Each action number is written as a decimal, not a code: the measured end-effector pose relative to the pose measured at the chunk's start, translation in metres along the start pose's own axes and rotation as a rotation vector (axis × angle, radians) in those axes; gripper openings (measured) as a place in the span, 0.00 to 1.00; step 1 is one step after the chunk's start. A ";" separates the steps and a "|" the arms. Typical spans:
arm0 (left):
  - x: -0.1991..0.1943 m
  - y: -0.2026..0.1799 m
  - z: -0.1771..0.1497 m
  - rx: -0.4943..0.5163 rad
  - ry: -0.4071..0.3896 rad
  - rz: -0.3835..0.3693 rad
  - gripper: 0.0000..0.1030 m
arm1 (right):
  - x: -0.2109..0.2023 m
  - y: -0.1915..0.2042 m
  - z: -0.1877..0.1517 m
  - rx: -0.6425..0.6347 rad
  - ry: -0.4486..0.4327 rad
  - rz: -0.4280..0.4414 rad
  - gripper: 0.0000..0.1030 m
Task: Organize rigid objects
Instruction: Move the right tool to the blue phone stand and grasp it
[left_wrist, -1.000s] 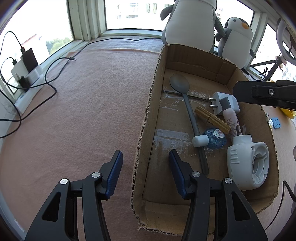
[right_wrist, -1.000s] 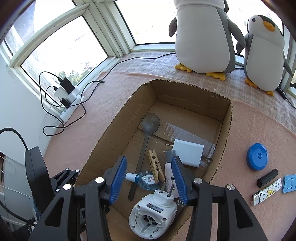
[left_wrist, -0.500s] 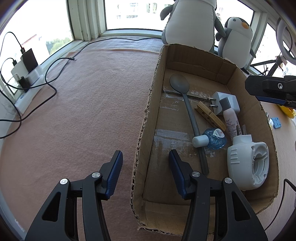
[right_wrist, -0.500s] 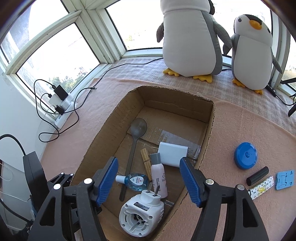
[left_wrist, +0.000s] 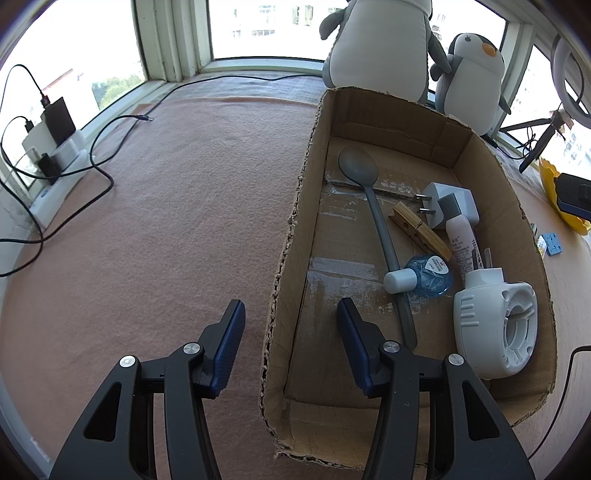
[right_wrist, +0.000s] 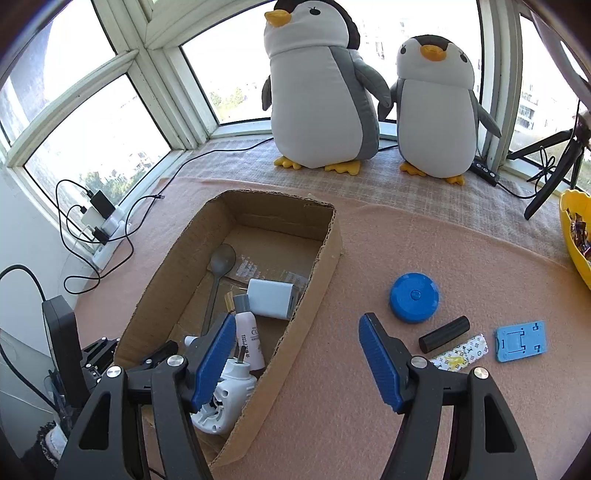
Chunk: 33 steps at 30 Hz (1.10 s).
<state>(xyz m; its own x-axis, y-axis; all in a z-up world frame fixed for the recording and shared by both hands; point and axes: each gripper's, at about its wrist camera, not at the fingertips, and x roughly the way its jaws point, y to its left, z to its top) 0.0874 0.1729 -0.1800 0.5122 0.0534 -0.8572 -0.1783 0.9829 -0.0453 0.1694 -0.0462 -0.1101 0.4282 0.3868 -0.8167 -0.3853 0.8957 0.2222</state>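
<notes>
Left claw (left_wrist: 290, 310) spread astride the near wall of the cardboard box (left_wrist: 388, 122), right claw (right_wrist: 297, 321) spread and empty, its left finger hiding part of the white gadget (right_wrist: 225, 402) inside the box, blue disc (right_wrist: 413, 297) and black tube (right_wrist: 443, 334) on the tabletop (right_wrist: 369, 251) just beyond its right finger, yellow bowl (right_wrist: 569, 236) cut off far right

Box (left_wrist: 402, 110): raw corrugated cardboard, ragged edges. Mat (left_wrist: 177, 206): matt pink felt. Peg (left_wrist: 421, 230): bare wood. Spoon (left_wrist: 373, 199): matt grey plastic. Penguins (right_wrist: 317, 96): plush.
</notes>
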 end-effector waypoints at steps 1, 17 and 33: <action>0.000 0.000 0.000 0.000 0.000 0.000 0.50 | -0.003 -0.007 -0.002 0.008 -0.002 -0.011 0.63; 0.001 0.001 0.001 0.006 0.000 0.006 0.50 | -0.038 -0.122 -0.057 0.154 0.029 -0.187 0.63; 0.001 0.001 0.001 0.007 0.000 0.008 0.50 | -0.032 -0.201 -0.049 0.368 0.031 -0.205 0.63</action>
<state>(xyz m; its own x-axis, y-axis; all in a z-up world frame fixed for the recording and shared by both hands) 0.0885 0.1736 -0.1804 0.5110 0.0618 -0.8573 -0.1764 0.9837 -0.0342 0.1928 -0.2489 -0.1551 0.4388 0.1910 -0.8781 0.0249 0.9742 0.2244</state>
